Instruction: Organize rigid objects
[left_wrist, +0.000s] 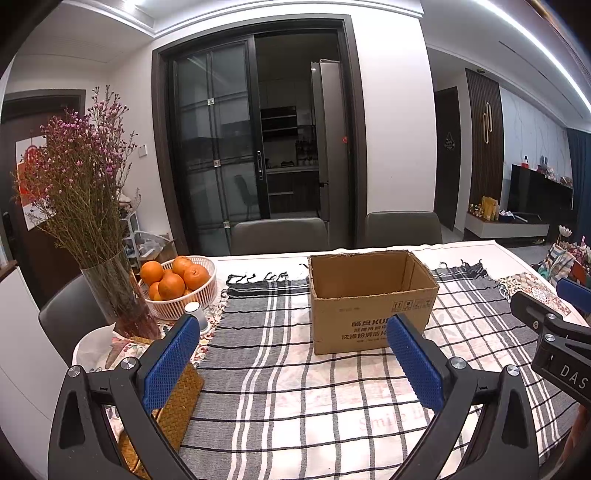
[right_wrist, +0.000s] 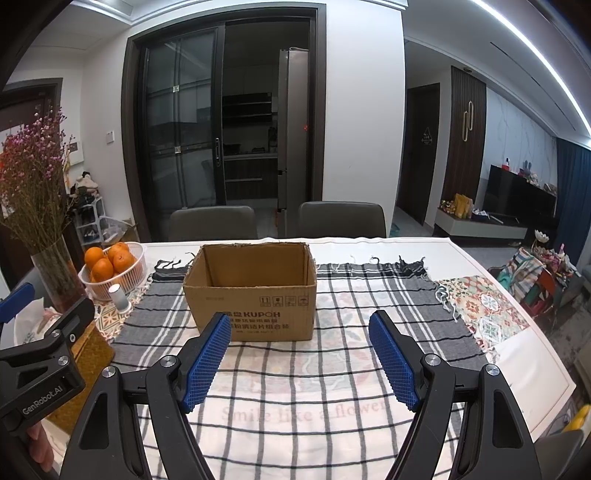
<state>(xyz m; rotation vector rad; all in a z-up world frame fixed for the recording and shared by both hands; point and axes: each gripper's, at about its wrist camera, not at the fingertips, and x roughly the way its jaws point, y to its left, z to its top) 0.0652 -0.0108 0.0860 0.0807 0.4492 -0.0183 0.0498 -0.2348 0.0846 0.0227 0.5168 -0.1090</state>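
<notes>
Cardboard box (right_wrist: 251, 291) upright ahead of left gripper (left_wrist: 293, 363), right gripper (right_wrist: 299, 360); both released, unladen.

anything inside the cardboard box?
The open cardboard box shows only bare inner walls in both views. Its floor is hidden behind the front wall, so low contents can't be ruled out. It sits on the checked cloth.

left tool (left_wrist: 291, 345) held above the desk (left_wrist: 258, 251), blue pads (left_wrist: 171, 363) spread wide, nothing between them. open-topped cardboard box (left_wrist: 369, 299) upright on checked cloth (left_wrist: 280, 369), ahead of the pads. white basket (left_wrist: 192, 299) of oranges (left_wrist: 171, 284) far left, beside glass vase (left_wrist: 118, 295) with dried flowers. right tool (left_wrist: 546, 325) visible at right edge.
</notes>
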